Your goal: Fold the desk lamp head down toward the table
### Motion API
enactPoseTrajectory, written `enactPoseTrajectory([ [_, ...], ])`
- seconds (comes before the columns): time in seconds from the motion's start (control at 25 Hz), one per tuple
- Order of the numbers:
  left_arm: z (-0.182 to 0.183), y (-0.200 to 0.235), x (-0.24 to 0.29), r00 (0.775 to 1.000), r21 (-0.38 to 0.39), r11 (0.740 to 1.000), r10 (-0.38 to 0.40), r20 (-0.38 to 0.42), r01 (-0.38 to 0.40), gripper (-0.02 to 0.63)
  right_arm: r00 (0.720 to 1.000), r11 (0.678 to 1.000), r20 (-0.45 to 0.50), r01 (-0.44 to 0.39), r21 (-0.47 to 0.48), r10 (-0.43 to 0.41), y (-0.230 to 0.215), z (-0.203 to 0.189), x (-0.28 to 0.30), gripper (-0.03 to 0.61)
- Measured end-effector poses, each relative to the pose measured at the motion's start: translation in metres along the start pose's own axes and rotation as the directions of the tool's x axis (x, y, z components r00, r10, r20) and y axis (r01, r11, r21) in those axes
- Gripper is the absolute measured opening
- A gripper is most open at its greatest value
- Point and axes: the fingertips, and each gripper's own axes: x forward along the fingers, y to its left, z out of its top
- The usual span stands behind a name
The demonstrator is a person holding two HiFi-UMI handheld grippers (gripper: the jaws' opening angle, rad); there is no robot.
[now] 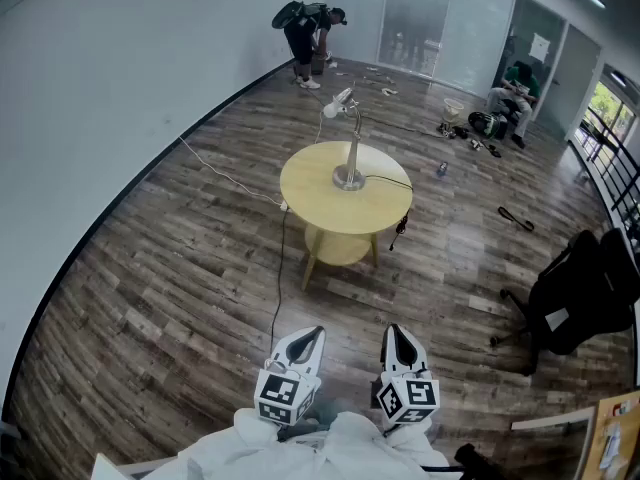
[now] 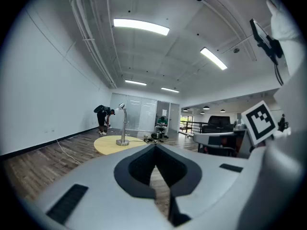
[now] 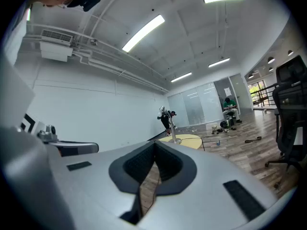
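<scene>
A silver desk lamp [image 1: 350, 148] stands upright on a round yellow table [image 1: 310, 193] in the middle of the room, its head [image 1: 337, 103] raised and angled to the left. Both grippers are far from it, near my body at the bottom of the head view. My left gripper [image 1: 314, 332] is shut with nothing in it, and my right gripper [image 1: 394, 330] is likewise shut and empty. In the left gripper view the lamp [image 2: 123, 127] and table [image 2: 111, 145] show far ahead, beyond the gripper [image 2: 155, 145]. In the right gripper view the lamp [image 3: 169, 124] stands small, past the gripper [image 3: 155, 143].
Wooden floor lies between me and the table. A white cable [image 1: 228, 178] runs from the wall to the table. A black office chair [image 1: 580, 288] stands at the right. One person [image 1: 305, 30] bends over by the far wall; another [image 1: 514, 90] sits at the back right among scattered items.
</scene>
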Motion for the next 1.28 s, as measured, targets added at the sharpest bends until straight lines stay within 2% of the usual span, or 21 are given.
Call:
enactPoseTrajectory([
  [0.4,0.013,0.036,0.055,1.000,0.025,1.000,-0.015,-0.003,0.015,-0.002,1.000,1.000,-0.012,-0.014,0.000,0.014,-0.011,0.003,0.068,0.011],
  [0.64,0.020,0.057,0.107,1.000,0.002,1.000,0.000,-0.013,0.000,-0.002,1.000,1.000,-0.002,-0.026,-0.003,0.026,-0.036,0.018,0.121,0.011],
  [0.96,0.041,0.073,0.202,0.999,0.052,0.998,-0.041,-0.032,0.042,-0.002,1.000,1.000,-0.010,-0.012,-0.006,0.012,-0.095,0.033,0.200,0.011],
  [1.28,0.041,0.082,0.287,0.996,0.036,0.997,-0.071,-0.061,0.073,-0.002,1.000,1.000,0.006,0.016,-0.012,-0.016,-0.158,0.051,0.265,0.011],
])
